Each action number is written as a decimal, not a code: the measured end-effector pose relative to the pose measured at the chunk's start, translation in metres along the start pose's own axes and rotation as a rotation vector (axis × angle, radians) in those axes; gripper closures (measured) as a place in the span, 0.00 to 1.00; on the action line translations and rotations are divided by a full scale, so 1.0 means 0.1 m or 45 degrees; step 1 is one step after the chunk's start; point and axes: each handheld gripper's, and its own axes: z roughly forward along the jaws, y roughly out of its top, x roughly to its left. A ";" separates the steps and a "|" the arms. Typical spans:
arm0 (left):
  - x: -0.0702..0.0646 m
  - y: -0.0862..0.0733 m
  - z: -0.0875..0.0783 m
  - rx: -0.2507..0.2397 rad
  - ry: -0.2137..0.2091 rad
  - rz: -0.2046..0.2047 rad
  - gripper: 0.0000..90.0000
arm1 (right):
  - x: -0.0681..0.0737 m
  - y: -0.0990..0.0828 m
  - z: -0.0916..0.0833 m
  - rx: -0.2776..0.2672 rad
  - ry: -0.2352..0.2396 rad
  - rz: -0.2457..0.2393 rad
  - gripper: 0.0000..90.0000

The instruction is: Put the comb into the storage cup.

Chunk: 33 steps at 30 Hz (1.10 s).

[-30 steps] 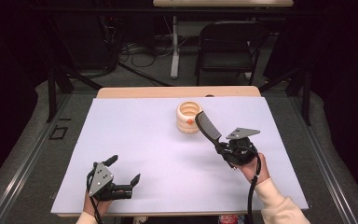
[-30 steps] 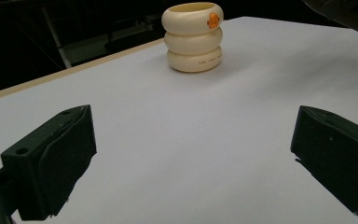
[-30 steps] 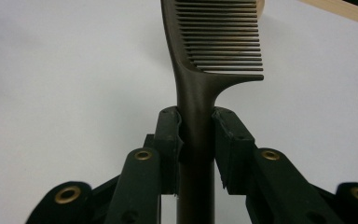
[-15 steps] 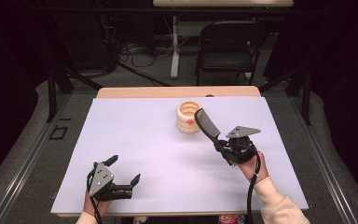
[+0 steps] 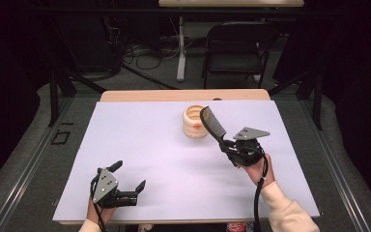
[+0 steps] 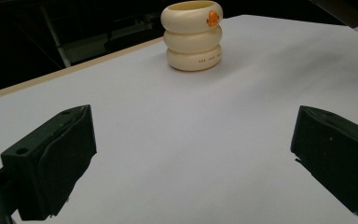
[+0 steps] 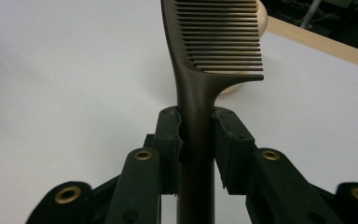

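at about seven o'clock on the white table cover, the left gripper rests low near the front edge, its jaws spread wide with nothing between them; in the left gripper view only bare surface lies between the two black pads, and the cup stands well ahead at twelve o'clock. moving toward the middle, the cream ribbed cup, three stacked rings with a small orange mark, stands upright at about one o'clock from the table's centre, near the far wooden edge, mouth open upward. just beside it at its four o'clock, the dark comb slants up from the right gripper, teeth end highest and close to the cup's rim, though i cannot tell whether it touches. the right gripper view shows the jaws pressed on the comb's handle from both sides, pinching it firmly, teeth pointing away toward the cup. this looks like the carrying step, with the comb held and brought near the cup. the next move likely calls for lifting the comb's end over the rim, tipping it steeper, lowering it inside, then letting go without knocking the light cup over.
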 end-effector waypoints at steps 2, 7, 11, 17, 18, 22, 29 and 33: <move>0.00 0.00 0.00 -0.001 0.001 -0.001 0.00 | 0.00 0.01 0.01 -0.006 0.001 -0.002 0.80; 0.00 0.00 0.00 0.000 0.001 0.001 0.00 | 0.00 0.02 0.03 -0.036 0.005 -0.001 0.80; 0.00 0.00 0.01 0.004 0.000 -0.001 0.00 | 0.00 0.05 0.05 -0.063 0.008 -0.002 0.80; 0.00 0.00 0.01 0.004 0.001 0.001 0.00 | -0.02 0.08 0.12 -0.090 0.017 -0.002 0.80; 0.00 0.00 0.01 0.004 0.001 0.001 0.00 | -0.02 0.08 0.13 -0.090 0.019 -0.005 0.80; 0.00 0.00 0.01 0.003 0.001 -0.002 0.00 | -0.01 0.09 0.17 -0.106 0.020 -0.013 0.80; 0.01 -0.01 0.01 0.003 -0.001 -0.002 0.00 | 0.00 0.11 0.22 -0.116 0.023 -0.025 0.80; 0.01 -0.01 0.01 0.003 -0.001 -0.004 0.00 | 0.00 0.11 0.24 -0.131 0.025 -0.027 0.80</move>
